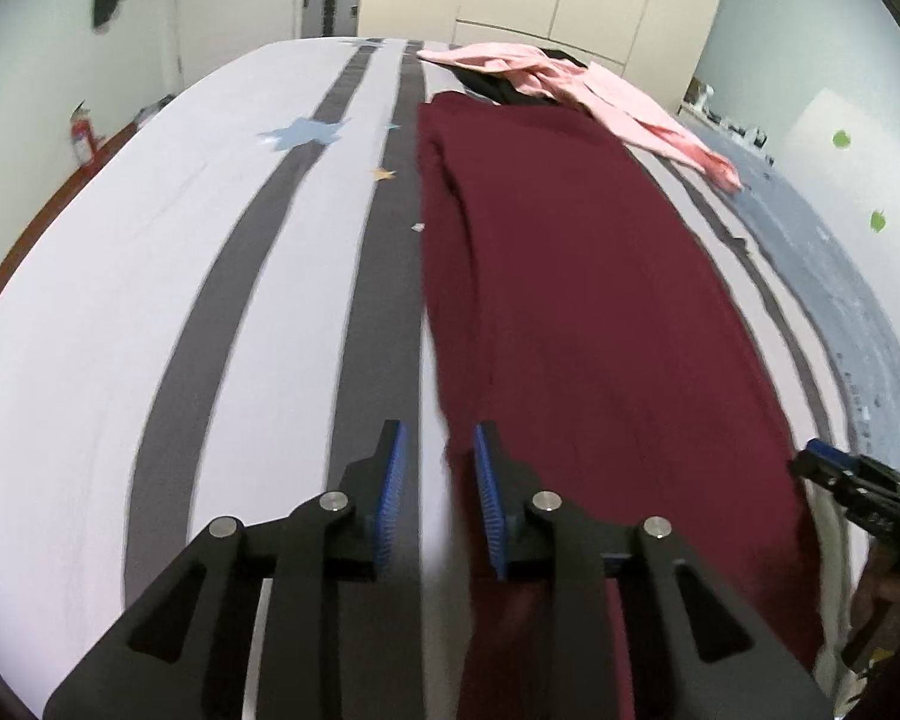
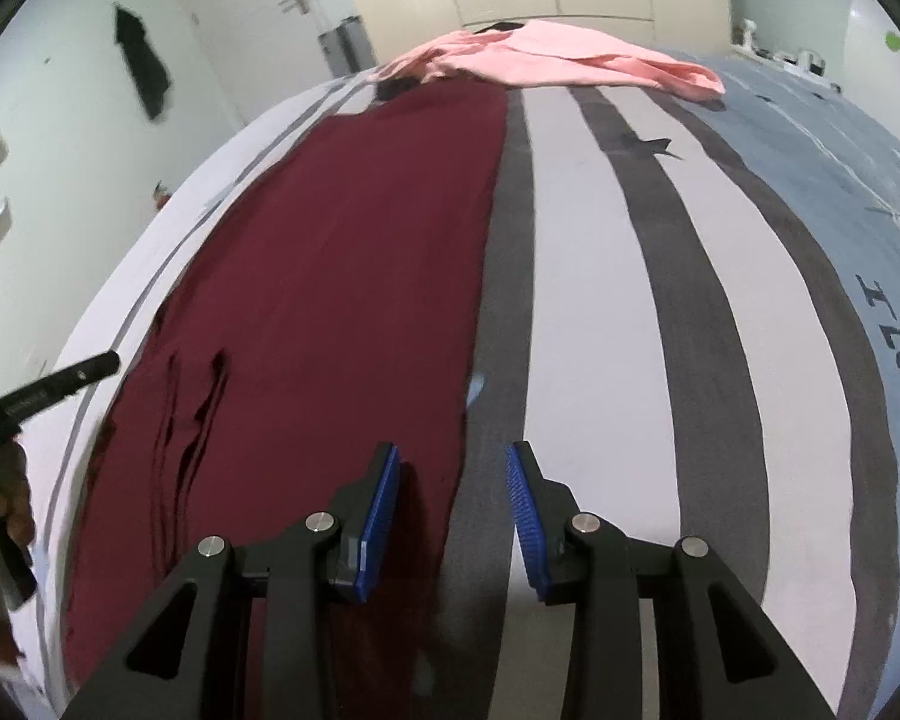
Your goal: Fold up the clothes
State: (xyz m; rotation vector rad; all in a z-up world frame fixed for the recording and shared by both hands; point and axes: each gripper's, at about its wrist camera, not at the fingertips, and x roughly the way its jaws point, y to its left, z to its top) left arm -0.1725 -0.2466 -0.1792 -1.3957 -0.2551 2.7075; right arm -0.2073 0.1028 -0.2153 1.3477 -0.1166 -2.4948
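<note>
The left hand-held gripper [image 1: 437, 480] is hovering released, its blue pads straddling the left edge of the maroon garment [image 1: 570, 300] at the lower centre of its frame. The right hand-held gripper [image 2: 453, 504], likewise released, is straddling the garment's right edge [image 2: 330, 300]. The garment is lying long and flat on the striped bed [image 1: 150, 300], with a pink garment [image 1: 570, 84] at the upper right. Judging from this, both should be pinching the near corners evenly, catching all layers, then lifting together.

black garment [image 1: 498, 87] mostly hidden under pink garment [image 1: 576, 81]
</note>
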